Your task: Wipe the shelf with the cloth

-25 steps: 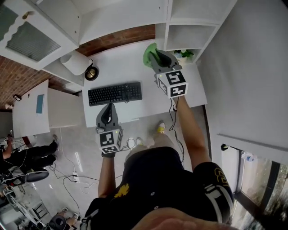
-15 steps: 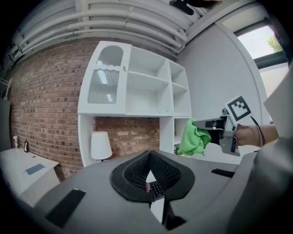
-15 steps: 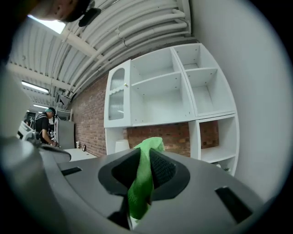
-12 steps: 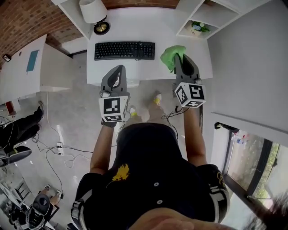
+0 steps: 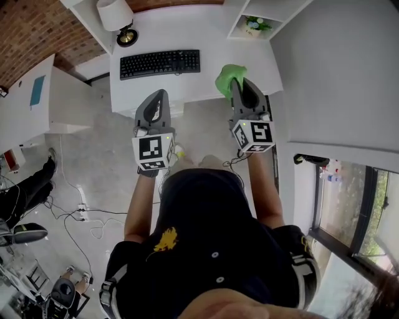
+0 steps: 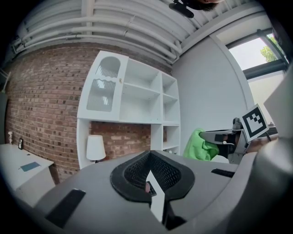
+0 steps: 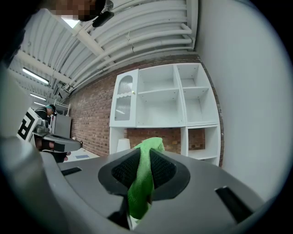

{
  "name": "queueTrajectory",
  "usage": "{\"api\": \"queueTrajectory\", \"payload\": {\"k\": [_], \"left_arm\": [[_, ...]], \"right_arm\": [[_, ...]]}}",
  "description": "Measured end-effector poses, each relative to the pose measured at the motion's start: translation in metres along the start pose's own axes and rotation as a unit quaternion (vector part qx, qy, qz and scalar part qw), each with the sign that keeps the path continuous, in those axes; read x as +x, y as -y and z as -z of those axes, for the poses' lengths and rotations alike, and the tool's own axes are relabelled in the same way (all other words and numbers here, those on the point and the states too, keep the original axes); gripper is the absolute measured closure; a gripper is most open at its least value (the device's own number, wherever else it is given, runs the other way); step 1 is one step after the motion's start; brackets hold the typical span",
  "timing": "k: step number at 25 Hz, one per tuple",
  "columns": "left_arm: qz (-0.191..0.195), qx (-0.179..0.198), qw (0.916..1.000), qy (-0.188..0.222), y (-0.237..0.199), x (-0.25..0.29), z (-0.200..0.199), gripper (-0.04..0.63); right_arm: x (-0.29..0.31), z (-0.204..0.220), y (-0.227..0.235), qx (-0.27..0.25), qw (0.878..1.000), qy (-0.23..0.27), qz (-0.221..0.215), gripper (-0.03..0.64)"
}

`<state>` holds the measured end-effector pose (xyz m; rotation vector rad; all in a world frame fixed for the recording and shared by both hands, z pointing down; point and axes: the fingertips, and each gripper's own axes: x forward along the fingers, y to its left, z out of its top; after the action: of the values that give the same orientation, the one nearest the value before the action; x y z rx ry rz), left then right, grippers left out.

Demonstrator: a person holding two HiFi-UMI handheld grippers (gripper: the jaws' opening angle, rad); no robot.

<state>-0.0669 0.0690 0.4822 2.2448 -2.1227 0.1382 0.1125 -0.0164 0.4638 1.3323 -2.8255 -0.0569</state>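
Observation:
A bright green cloth [image 5: 228, 78] hangs bunched from my right gripper [image 5: 240, 86], which is shut on it above the front edge of the white desk [image 5: 206, 37]. In the right gripper view the cloth [image 7: 145, 183] runs up between the black pads, and the white shelf unit [image 7: 176, 98] stands ahead against the brick wall. My left gripper [image 5: 160, 96] hovers beside it, in front of the desk, jaws together and holding nothing. The left gripper view shows its own pads [image 6: 137, 171] meeting, the shelf unit [image 6: 137, 98] beyond, and the cloth [image 6: 199, 145] at the right.
On the desk lie a black keyboard [image 5: 160, 63] and a white lamp [image 5: 114, 14]. A potted plant [image 5: 254, 25] sits in a low shelf cubby. A second white table [image 5: 37, 93] stands at the left, cables [image 5: 87, 212] trail over the floor, and a grey wall [image 5: 330, 75] is close on the right.
Both grippers have drawn back from the desk toward the person. The right one, still holding the cloth, has left the shelf corner and now hangs at the desk's front edge.

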Motion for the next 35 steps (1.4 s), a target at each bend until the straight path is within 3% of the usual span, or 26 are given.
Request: {"api": "queueTrajectory", "payload": {"k": [11, 16, 26, 35], "left_arm": [[-0.030, 0.028, 0.9987, -0.030, 0.113, -0.084, 0.014, 0.577], [-0.034, 0.030, 0.9978, -0.048, 0.145, -0.130, 0.027, 0.577], [-0.016, 0.022, 0.9990, -0.035, 0.158, -0.212, 0.028, 0.577], [0.003, -0.007, 0.9999, -0.011, 0.115, -0.324, 0.044, 0.577]], "right_arm": [[-0.128, -0.003, 0.005, -0.010, 0.999, 0.034, -0.040, 0.557], [-0.183, 0.006, 0.000, -0.002, 0.998, 0.039, -0.040, 0.558], [-0.246, -0.010, -0.049, -0.019, 0.998, 0.052, -0.030, 0.558], [-0.306, -0.006, -0.160, -0.035, 0.999, 0.030, -0.009, 0.559]]}}
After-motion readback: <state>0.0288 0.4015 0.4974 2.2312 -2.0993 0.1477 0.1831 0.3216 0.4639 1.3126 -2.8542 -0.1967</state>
